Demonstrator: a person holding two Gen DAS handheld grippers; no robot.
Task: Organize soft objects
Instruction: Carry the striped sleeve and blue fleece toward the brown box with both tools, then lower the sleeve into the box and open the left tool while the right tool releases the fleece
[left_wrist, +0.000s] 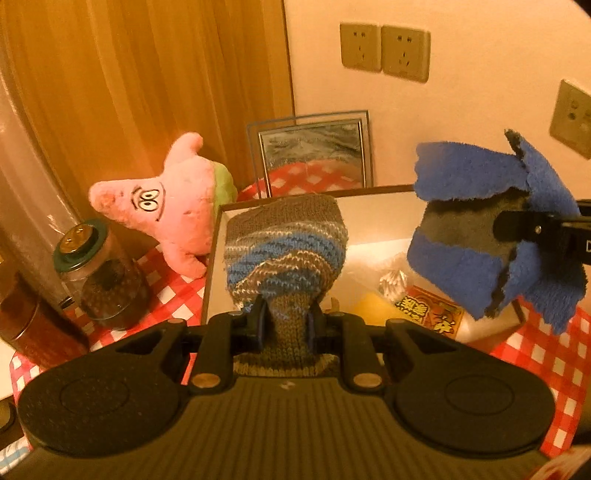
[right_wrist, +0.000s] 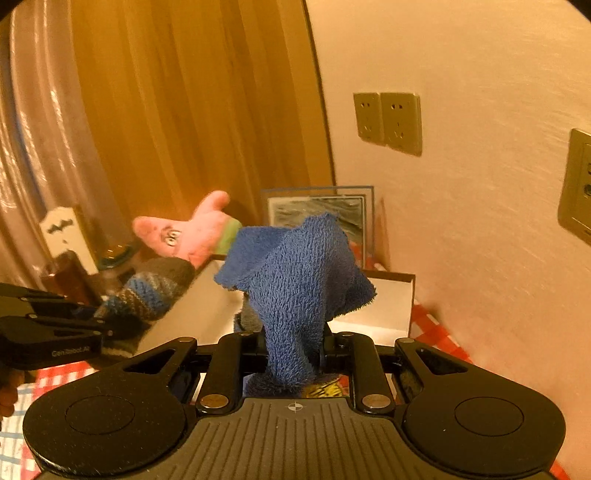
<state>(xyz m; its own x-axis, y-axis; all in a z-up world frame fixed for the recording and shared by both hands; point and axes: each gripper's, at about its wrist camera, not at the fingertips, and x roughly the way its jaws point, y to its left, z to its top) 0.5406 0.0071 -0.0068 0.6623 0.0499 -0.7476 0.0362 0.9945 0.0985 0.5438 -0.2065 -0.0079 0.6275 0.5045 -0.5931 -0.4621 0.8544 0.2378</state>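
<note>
My left gripper (left_wrist: 286, 323) is shut on a knitted brown and blue striped sock (left_wrist: 286, 243) and holds it above an open white box (left_wrist: 373, 218). The sock also shows at the left of the right wrist view (right_wrist: 155, 286). My right gripper (right_wrist: 293, 350) is shut on a fuzzy blue and grey cloth (right_wrist: 295, 280), held over the same box (right_wrist: 388, 302). The cloth shows at the right of the left wrist view (left_wrist: 491, 229). A pink starfish plush (left_wrist: 170, 206) lies left of the box, against the wooden panel; it also shows in the right wrist view (right_wrist: 192, 232).
The box holds a red and yellow packet (left_wrist: 432, 312) and a crinkled wrapper. A glass jar (left_wrist: 99, 273) with a dark lid stands at the left on the red checked tablecloth (left_wrist: 554, 362). A framed picture (left_wrist: 314, 151) leans on the wall behind the box. Wall sockets (left_wrist: 384, 51) are above.
</note>
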